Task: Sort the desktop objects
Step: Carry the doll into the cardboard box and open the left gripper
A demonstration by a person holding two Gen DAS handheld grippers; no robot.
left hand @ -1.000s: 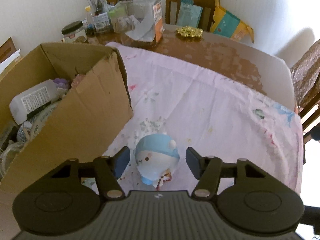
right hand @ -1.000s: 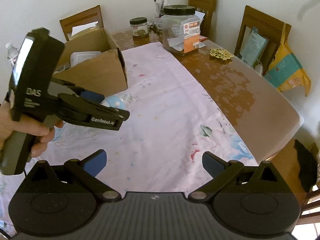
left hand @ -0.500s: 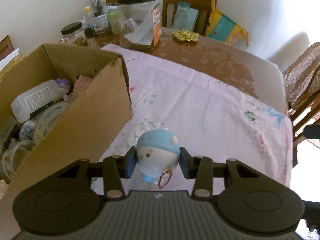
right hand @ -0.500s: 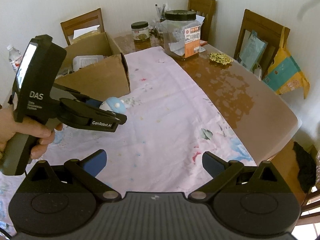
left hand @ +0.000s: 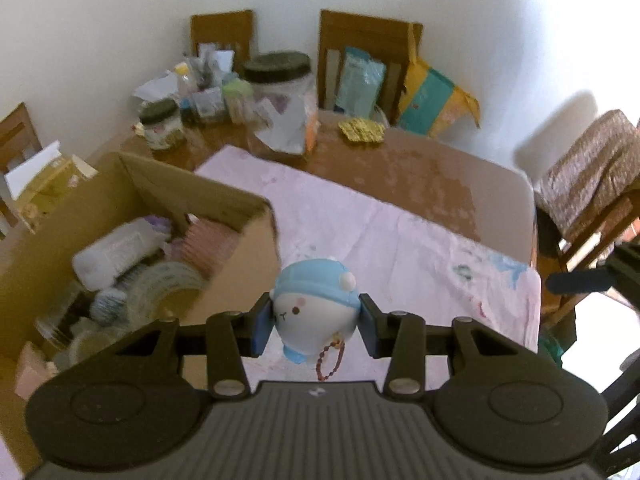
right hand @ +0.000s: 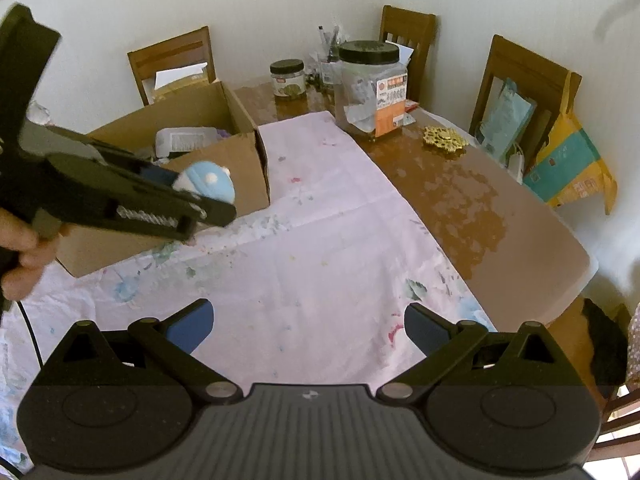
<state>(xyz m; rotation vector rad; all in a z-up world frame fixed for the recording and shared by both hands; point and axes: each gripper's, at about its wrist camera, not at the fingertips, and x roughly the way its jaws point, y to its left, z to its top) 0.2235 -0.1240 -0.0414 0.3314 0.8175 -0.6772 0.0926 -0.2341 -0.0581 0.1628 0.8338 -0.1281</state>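
A small round toy (left hand: pixel 314 308), white with a pale blue cap and a bead chain hanging below, is clamped between the blue pads of my left gripper (left hand: pixel 315 322). It hangs in the air above the pink cloth (left hand: pixel 400 240), just right of the open cardboard box (left hand: pixel 232 204). In the right wrist view the same toy (right hand: pixel 208 180) shows in front of the box (right hand: pixel 240 160), with the left gripper (right hand: pixel 204 196) shut around it and a hand on its handle. My right gripper (right hand: pixel 308 326) stands open over the cloth, nothing between its fingers.
The box holds a white bottle (left hand: pixel 116 252), a jar and other items. At the table's far end stand a large lidded jar (right hand: pixel 370 88), a small jar (right hand: pixel 288 80) and a gold ornament (right hand: pixel 444 140). Wooden chairs ring the table; bags (right hand: pixel 568 160) lean on one.
My left gripper closed on the toy, then lifted it off the cloth, up beside the box's near wall. The right gripper stayed put and open.
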